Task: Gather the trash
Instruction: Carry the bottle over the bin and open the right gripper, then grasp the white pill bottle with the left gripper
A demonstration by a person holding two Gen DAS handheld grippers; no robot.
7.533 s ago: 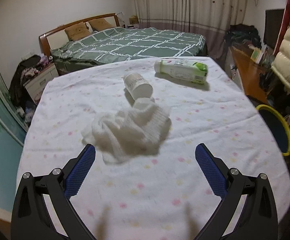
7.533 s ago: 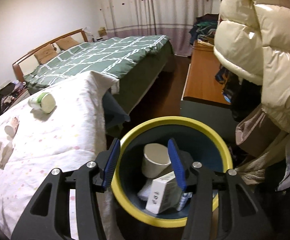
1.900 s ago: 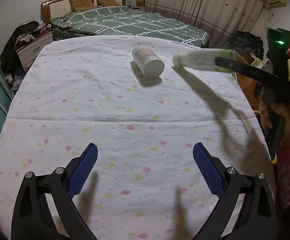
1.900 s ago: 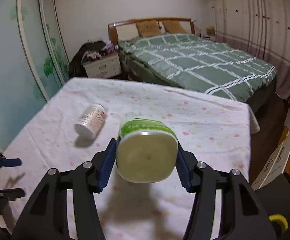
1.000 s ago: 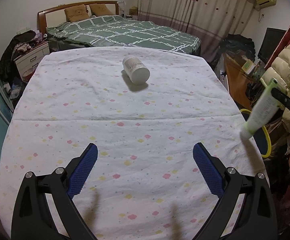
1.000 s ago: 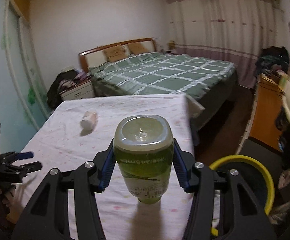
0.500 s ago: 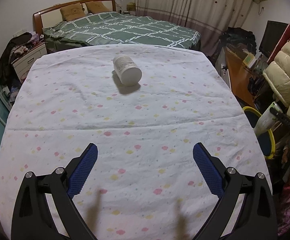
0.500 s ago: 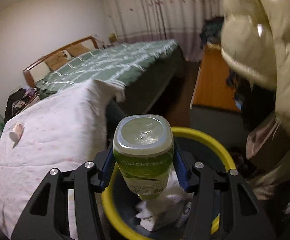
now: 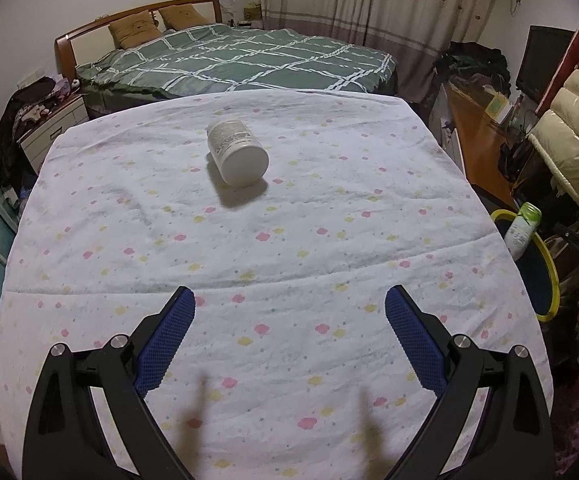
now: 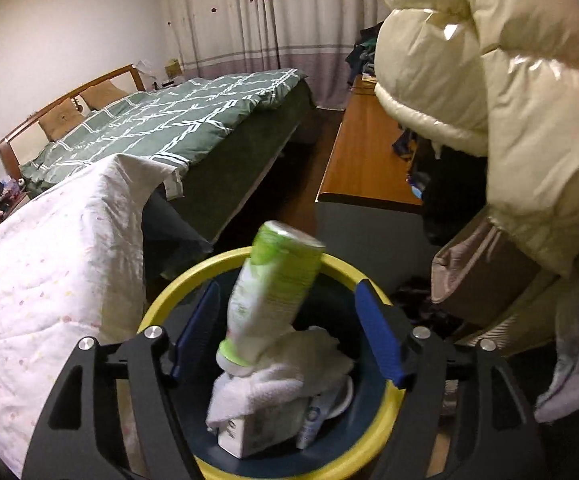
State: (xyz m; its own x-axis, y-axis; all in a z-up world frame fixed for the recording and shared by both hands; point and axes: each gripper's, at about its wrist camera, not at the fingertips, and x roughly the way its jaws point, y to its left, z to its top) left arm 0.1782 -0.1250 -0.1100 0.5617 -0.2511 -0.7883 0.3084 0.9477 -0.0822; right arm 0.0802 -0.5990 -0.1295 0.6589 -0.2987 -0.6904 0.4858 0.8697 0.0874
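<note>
My right gripper (image 10: 285, 332) is opening its jaws over the yellow-rimmed bin (image 10: 161, 308). The green-capped bottle (image 10: 269, 296) sits between the pads but free of both, tilted, cap-end down onto the white cloth (image 10: 289, 376) already in the bin. Half a second ago the pads still clamped it upright above the rim, so the drop is under way and this item looks as good as binned.

My left gripper (image 9: 289, 344) hangs with jaws wide and nothing between them. The white jar (image 9: 237, 152) lies on its side on the flowered sheet (image 9: 129, 240), ahead of the jaws, well apart. It sits lower in view than a second ago. Likely the last piece to collect.
</note>
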